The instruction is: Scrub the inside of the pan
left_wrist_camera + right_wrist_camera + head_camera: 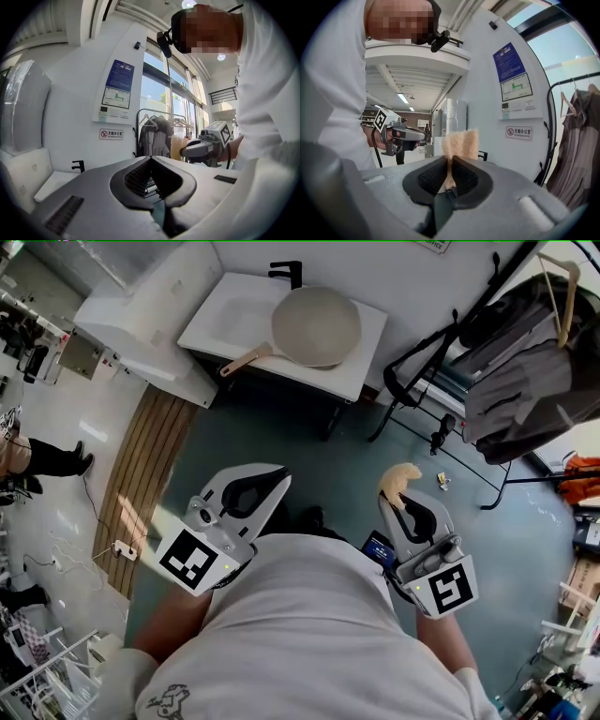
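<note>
Tan fibrous sponge [400, 481]: pinched in the right gripper [397, 502], whose jaws are clamped on its lower edge. Most of the pad stands clear above the tips.

Grey-and-white left gripper [281, 472]: jaws fully together, nothing between them, so this claw carries nothing.

Cream round pan [317, 326]: lies ahead of both claws and well apart from them, mouth up, resting on the white moulded sink top [217, 320]. A black tap [286, 273] stands just behind it. The interior looks bare, and scrubbing is judged not yet begun.

Pale straight handle [246, 360]: gives the pan its long axis, which runs from the bowl back towards the claws and off to the left gripper's side. The handle end is the part nearest the left gripper. The bowl sits ahead of the right gripper and somewhat to its left.

Dark clothes rail with grey garments [530, 381]: off to the right gripper's right, clear of the path to the pan.

Judgement: the empty claw is better placed to steady the handle. The sponge-bearing claw must travel forward and slightly leftward to come down into the bowl.
</note>
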Available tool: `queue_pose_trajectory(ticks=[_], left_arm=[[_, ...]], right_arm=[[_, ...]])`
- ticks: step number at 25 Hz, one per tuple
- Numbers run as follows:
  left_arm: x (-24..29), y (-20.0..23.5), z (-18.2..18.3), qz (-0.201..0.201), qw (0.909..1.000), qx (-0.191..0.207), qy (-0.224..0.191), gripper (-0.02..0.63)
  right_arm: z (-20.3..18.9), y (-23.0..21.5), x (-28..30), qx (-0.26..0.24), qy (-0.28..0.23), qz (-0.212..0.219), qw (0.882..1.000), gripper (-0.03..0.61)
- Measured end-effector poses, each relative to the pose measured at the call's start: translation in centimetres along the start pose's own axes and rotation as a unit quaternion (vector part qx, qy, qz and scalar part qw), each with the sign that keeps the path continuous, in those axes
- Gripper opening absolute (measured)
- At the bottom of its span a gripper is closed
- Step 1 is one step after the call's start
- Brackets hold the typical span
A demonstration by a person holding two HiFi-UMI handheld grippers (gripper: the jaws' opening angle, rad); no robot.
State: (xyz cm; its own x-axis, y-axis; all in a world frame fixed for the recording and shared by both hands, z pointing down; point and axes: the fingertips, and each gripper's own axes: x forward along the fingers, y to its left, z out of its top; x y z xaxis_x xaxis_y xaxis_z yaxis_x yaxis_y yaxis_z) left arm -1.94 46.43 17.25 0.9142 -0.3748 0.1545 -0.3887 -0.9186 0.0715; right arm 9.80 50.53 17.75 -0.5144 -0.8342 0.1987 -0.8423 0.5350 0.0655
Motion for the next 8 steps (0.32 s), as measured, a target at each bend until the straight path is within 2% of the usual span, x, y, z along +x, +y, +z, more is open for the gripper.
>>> queue_pose_trajectory(ticks=[8], left_arm=[[1.2, -1.1, -0.1, -0.009, 0.9999, -0.005, -0.001, -0.002]], right_arm=[[-0.2, -0.3, -0.8, 0.016, 0.006, -0.002, 1.000, 0.030]])
